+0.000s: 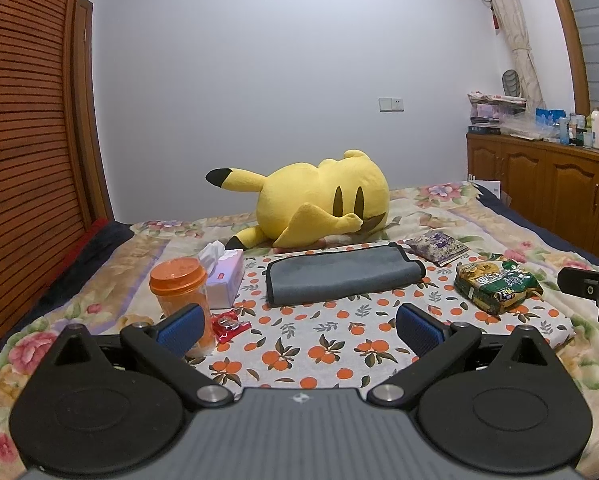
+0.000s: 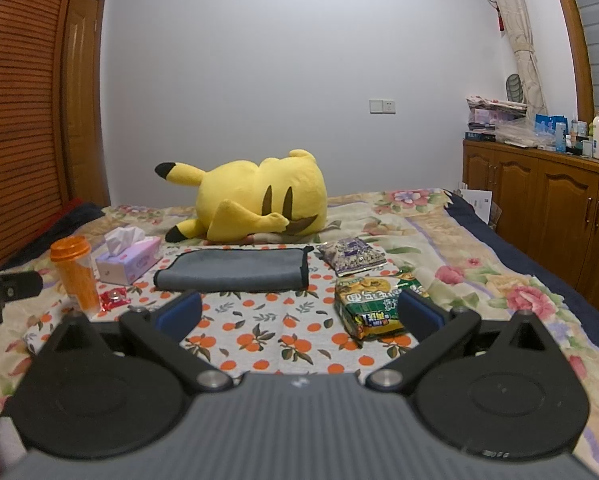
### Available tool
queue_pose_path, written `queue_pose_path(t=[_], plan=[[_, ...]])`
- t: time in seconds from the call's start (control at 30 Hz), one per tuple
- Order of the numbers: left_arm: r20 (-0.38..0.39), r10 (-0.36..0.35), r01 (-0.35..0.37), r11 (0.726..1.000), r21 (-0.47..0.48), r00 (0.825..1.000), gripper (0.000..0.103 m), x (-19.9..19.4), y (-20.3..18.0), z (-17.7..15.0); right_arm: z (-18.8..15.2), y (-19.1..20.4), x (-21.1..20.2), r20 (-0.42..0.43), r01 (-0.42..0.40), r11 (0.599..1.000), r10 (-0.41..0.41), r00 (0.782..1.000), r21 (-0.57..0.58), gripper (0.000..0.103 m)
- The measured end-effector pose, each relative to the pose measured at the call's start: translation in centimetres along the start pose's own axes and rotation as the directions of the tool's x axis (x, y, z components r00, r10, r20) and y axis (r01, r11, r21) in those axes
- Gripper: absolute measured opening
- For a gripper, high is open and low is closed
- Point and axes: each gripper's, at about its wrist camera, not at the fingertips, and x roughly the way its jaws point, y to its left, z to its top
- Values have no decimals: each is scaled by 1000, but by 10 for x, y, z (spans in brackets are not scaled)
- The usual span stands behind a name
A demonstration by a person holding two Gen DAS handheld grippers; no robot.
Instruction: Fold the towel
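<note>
On the bed, your folded towel (image 1: 341, 276) lies flat; its lower layers are hidden. Your left tool (image 1: 299, 326) and right tool (image 2: 299, 314) both gape empty, the right finger (image 2: 419, 314) covering part of the green packet (image 2: 373, 308).

My left tongs (image 1: 299, 326) hover level with blue pads spread wide, gripping nothing; my right tongs (image 2: 299, 314) sit alongside, equally spread and unloaded.

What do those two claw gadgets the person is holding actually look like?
Both look alike. The left hand-held gripper and right hand-held gripper each have a ribbed grey body, two round black discs, black link arms with silver pivot bolts, and blue ridged pads on the fingers. No cables or sleeves show.
</note>
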Motion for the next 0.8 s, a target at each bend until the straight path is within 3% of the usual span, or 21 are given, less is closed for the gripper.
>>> queue_pose_path(t=[0.8], plan=[[-2,-1,1,1000,0,1000,103,0,1,-1,0,0,0,-2,0,1000,0,1000,-1,103]])
